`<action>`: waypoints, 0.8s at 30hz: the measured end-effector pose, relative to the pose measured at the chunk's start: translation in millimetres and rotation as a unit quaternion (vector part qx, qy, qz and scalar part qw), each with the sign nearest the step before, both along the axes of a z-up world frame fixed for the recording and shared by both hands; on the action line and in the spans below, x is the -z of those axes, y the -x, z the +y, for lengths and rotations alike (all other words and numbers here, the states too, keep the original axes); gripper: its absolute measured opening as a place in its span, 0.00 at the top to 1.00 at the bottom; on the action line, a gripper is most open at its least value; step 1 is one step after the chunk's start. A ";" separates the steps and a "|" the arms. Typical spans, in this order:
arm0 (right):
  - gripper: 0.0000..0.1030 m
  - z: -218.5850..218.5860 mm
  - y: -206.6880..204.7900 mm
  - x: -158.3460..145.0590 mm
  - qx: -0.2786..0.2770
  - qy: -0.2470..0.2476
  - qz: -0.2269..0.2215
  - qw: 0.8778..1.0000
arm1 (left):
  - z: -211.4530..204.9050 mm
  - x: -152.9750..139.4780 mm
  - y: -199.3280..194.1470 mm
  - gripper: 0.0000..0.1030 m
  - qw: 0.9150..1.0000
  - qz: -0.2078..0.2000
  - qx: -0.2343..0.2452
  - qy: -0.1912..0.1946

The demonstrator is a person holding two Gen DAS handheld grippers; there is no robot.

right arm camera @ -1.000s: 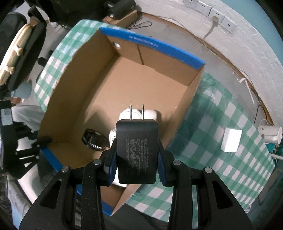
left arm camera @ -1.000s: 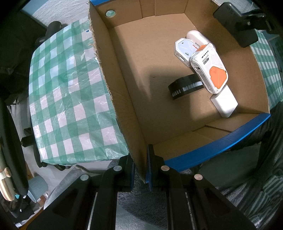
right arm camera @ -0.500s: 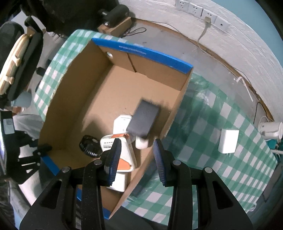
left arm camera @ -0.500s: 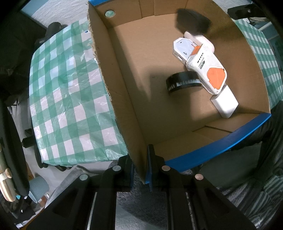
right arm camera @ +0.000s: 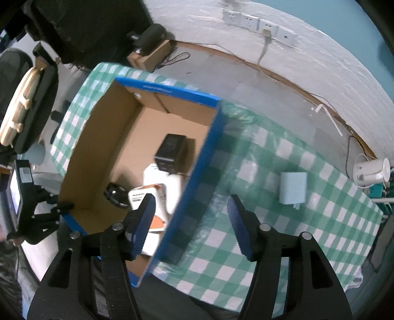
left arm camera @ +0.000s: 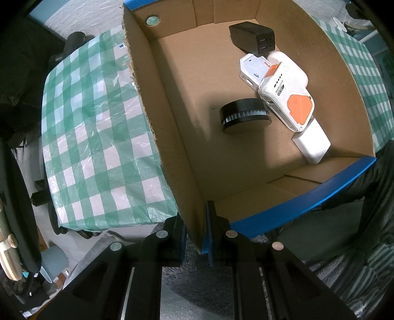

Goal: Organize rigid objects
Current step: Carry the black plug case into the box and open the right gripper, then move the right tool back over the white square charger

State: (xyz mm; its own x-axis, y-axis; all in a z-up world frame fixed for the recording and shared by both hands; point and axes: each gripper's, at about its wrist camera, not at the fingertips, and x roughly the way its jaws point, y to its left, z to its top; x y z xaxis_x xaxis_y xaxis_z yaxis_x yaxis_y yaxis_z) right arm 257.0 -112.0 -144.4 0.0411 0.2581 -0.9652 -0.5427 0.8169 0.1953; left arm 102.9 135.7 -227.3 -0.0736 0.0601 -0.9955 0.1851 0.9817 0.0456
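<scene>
A cardboard box (left arm camera: pixel 172 137) with blue-taped rims stands on the green checked table. My left gripper (left arm camera: pixel 195 230) is shut on the box's near corner wall. Inside lie a black charger (left arm camera: pixel 251 40) at the far end, a white and orange device (left arm camera: pixel 287 98), a black round part (left arm camera: pixel 243 114) and a white adapter (left arm camera: pixel 311 144). My right gripper (right arm camera: pixel 192 219) hangs above the box's right rim (right arm camera: pixel 197 172), its jaws opening with nothing between them. The black charger (right arm camera: pixel 170 152) rests in the box below it. A white adapter (right arm camera: pixel 293 187) lies on the tablecloth to the right.
The tablecloth (right arm camera: pixel 283 233) spreads to the right of the box. A white cup-like object (right arm camera: pixel 371 169) stands at the table's far right edge. A wall with sockets (right arm camera: pixel 261 22) lies beyond. A dark chair (left arm camera: pixel 17 197) stands left of the table.
My right gripper let go of the black charger, which dropped into the box's far end. That gripper then rose and shifted right, over the box's rim. The left gripper kept still.
</scene>
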 end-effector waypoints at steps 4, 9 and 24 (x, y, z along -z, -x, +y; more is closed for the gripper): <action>0.35 -20.4 -11.1 -0.7 0.021 0.003 0.003 1.000 | -0.3 0.0 0.1 0.88 1.000 0.000 0.000 0.000; 0.35 -41.0 -24.3 5.4 0.032 0.017 0.001 0.999 | -0.8 1.1 0.4 0.88 1.000 0.001 0.002 -0.001; 0.35 -101.5 -66.6 82.8 0.045 0.062 -0.004 0.997 | -4.4 0.9 -0.7 0.88 1.000 0.006 0.001 -0.002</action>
